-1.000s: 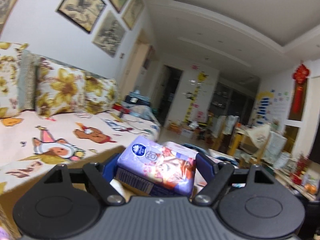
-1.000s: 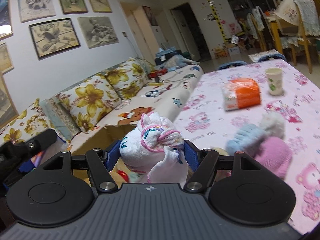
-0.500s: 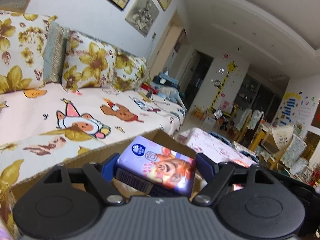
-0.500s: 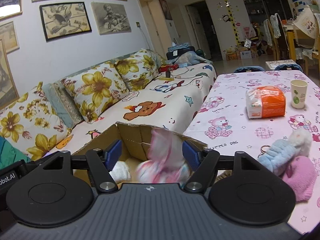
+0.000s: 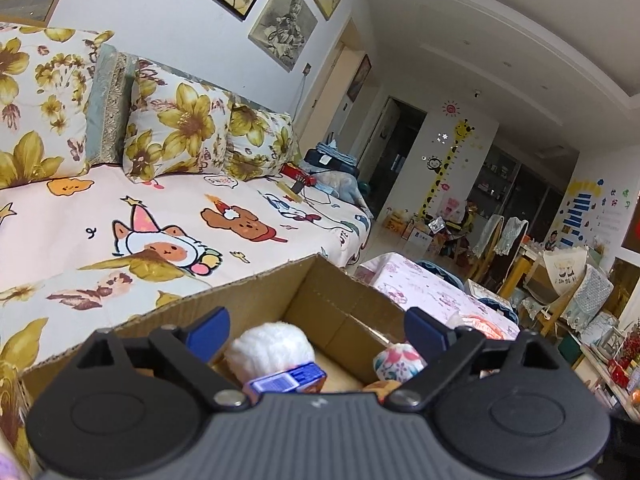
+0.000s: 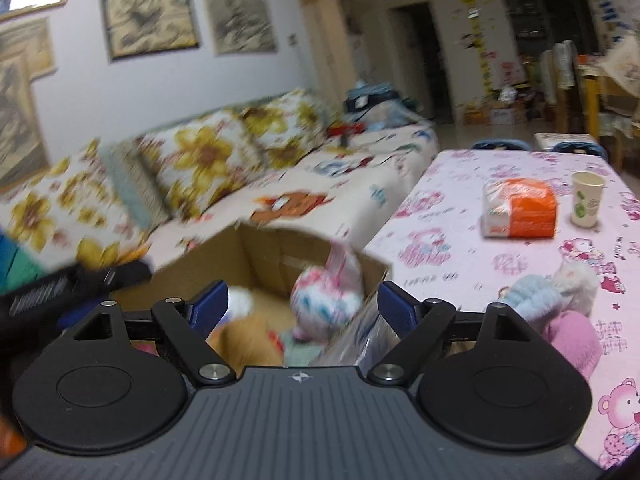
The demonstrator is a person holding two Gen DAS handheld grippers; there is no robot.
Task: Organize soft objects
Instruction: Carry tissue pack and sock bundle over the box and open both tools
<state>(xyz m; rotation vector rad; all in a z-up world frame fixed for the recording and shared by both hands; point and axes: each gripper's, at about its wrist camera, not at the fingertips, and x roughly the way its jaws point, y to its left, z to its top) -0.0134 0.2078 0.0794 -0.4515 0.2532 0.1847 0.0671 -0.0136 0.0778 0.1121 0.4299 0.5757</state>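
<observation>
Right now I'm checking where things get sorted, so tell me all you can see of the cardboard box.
The cardboard box is plain brown corrugated card, open at the top, its flaps up. It stands between the floral sofa and the pink table. Inside lie a white fluffy ball, a purple tissue pack and a knotted floral cloth bundle. Both grippers hover at its near edge; neither visibly touches it.
</observation>
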